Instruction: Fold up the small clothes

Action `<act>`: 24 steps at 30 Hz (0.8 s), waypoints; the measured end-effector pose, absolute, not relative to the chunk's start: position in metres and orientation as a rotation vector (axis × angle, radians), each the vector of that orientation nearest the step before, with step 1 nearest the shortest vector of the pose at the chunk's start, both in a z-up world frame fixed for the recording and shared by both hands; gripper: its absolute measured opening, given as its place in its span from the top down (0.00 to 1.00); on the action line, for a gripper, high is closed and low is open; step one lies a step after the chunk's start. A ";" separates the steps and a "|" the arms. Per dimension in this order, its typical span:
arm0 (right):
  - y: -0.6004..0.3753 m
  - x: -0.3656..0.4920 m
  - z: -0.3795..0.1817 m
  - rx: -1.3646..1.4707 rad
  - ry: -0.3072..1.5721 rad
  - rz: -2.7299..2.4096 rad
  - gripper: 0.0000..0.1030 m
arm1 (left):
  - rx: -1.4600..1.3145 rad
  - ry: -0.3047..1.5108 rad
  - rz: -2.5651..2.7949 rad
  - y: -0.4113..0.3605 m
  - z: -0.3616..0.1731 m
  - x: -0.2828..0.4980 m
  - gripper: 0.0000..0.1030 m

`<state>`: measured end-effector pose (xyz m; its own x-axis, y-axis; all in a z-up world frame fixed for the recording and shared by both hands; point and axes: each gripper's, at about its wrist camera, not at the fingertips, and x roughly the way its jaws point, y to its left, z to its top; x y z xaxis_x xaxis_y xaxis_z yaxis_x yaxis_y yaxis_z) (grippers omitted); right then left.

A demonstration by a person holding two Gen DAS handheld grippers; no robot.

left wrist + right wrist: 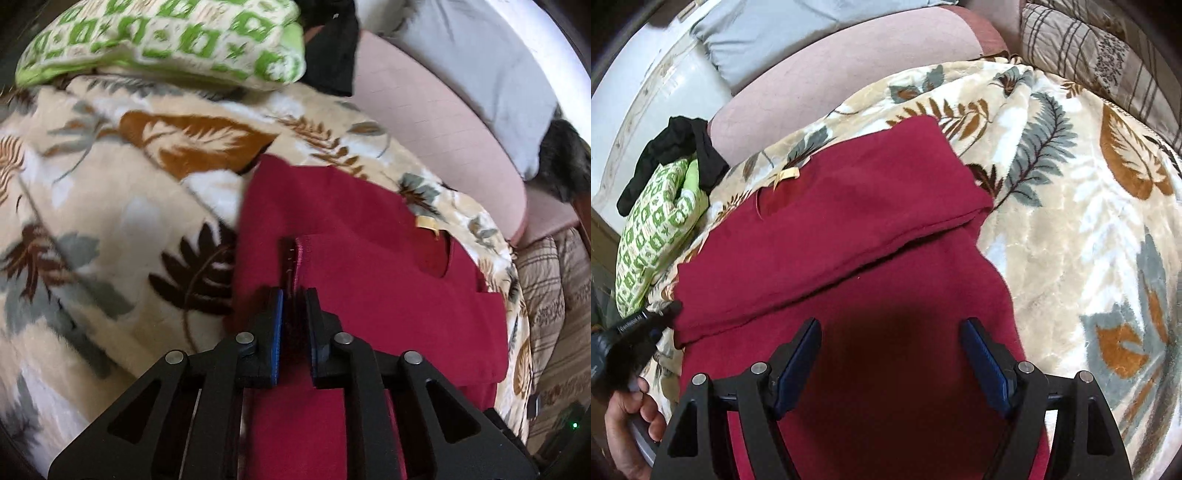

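My left gripper (294,295) pointed down at the dark red knit garment (849,236), its blue-padded jaws drawn nearly together with a hemmed edge of the red fabric standing between them; the pads pinched that edge. In the right wrist view the same tool's black tip (666,310) met the garment's left corner, and my left hand (626,417) showed below it on the handle.

My right gripper (891,326) hung over the lower part of the garment with its jaws standing wide apart; nothing lay between the pads, and its shadow fell on the cloth beneath.

The garment lay spread on a cream plush blanket printed with brown and grey leaves (1071,206). Its upper part was folded over, forming a long hemmed flap edge running diagonally across the body. A small pale yellow label (788,173) showed at the neck opening, near the far edge.

Beside the garment, at the blanket's border, sat a folded green-and-white patterned cloth (173,40), with a crumpled black fabric item (679,147) touching its far side. Beyond the blanket ran a pale pink cushioned surface (831,85), and on that a light grey pillow (768,33). A beige striped quilt (1082,48) lay at the blanket's far right corner.
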<state>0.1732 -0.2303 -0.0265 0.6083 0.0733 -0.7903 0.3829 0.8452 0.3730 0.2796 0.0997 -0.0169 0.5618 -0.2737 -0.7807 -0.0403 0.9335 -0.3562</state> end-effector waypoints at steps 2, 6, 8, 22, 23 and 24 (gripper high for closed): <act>-0.237 0.168 -0.016 0.551 0.855 -0.231 0.26 | -0.359 0.946 -0.097 0.103 -0.009 0.277 0.86; -0.256 0.171 0.009 0.472 0.707 -0.316 0.26 | -0.343 0.786 -0.007 0.106 0.019 0.262 0.60; -0.261 0.185 0.015 0.390 0.657 -0.302 0.32 | -0.333 0.756 -0.052 0.094 0.023 0.263 0.47; -0.275 0.246 0.009 0.249 0.719 -0.250 0.48 | -0.156 0.955 -0.130 0.051 -0.036 0.301 0.32; -0.270 0.252 0.013 0.220 0.705 -0.221 0.47 | -0.153 0.950 -0.130 0.050 -0.037 0.300 0.32; -0.260 0.263 0.015 0.181 0.709 -0.172 0.46 | -0.145 0.946 -0.129 0.049 -0.037 0.299 0.31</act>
<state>0.2633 -0.2599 0.0153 0.7463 -0.0945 -0.6589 0.2172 0.9703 0.1068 0.2993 0.0491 -0.0368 0.5785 -0.1736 -0.7970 0.0465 0.9825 -0.1803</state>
